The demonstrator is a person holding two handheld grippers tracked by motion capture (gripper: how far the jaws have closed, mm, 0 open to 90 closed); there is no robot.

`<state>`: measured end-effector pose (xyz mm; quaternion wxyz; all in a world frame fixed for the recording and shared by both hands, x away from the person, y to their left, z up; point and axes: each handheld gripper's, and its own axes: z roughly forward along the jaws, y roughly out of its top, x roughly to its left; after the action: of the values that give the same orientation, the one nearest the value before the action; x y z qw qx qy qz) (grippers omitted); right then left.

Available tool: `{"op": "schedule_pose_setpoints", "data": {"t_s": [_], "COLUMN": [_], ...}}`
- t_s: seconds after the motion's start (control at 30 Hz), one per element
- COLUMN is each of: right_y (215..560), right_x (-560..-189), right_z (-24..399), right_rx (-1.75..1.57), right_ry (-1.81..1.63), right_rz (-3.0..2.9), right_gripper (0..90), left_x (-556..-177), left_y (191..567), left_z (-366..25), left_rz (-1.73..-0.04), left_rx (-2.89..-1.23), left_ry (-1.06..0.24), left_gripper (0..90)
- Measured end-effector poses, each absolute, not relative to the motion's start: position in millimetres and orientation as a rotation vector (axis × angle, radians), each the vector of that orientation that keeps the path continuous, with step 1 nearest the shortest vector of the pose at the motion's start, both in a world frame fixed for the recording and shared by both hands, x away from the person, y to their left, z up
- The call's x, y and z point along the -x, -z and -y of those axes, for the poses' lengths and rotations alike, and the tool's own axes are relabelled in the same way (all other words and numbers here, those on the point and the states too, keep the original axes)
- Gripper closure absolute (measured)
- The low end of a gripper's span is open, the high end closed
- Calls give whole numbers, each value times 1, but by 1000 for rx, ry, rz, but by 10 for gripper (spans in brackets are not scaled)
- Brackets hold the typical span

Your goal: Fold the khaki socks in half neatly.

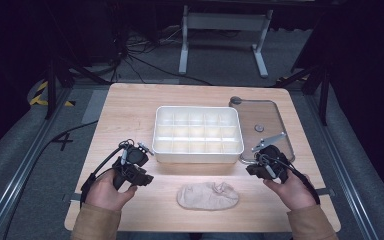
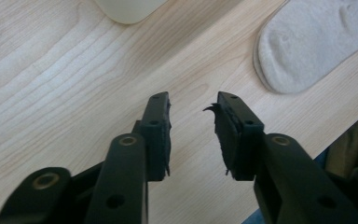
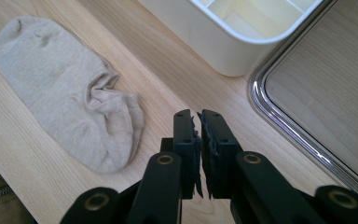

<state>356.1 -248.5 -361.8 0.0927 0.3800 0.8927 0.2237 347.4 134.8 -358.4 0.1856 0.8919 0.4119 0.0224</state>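
A beige sock (image 1: pixel 208 195) lies flat near the table's front edge, between my two hands; it also appears as sock (image 2: pixel 314 42) and sock (image 3: pixel 70 93). My left gripper (image 1: pixel 147 176) hovers left of the sock, and its jaws stand open over bare wood, left gripper (image 2: pixel 193 105). Right of the sock is my right gripper (image 1: pixel 252 169); the right gripper (image 3: pixel 199 116) has its pads together with nothing between them. A white compartment box (image 1: pixel 197 133) sits mid-table behind the sock.
A clear lid with a metal clasp (image 1: pixel 263 129) lies right of the box, its rim (image 3: pixel 289 126) close to my right gripper. Bare wood (image 1: pixel 125 112) spreads left of the box. The table's front edge is just behind the sock.
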Motion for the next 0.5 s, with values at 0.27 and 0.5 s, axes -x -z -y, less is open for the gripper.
{"op": "schedule_pose_setpoints", "data": {"t_s": [0.27, 0.5], "right_y": [362, 363], "right_x": [-350, -347], "right_z": [242, 229], "right_rx": [-1097, -1043], "right_ry": [-683, -753], "right_rz": [-2654, -2698], "right_gripper": [786, 847], "left_x": [-343, -340], "left_y": [345, 347], "left_z": [-132, -117], "left_rz": [-1099, -1058], "left_rx": [-2455, -2506], "left_ry": [-87, -44], "left_gripper": [745, 679]}}
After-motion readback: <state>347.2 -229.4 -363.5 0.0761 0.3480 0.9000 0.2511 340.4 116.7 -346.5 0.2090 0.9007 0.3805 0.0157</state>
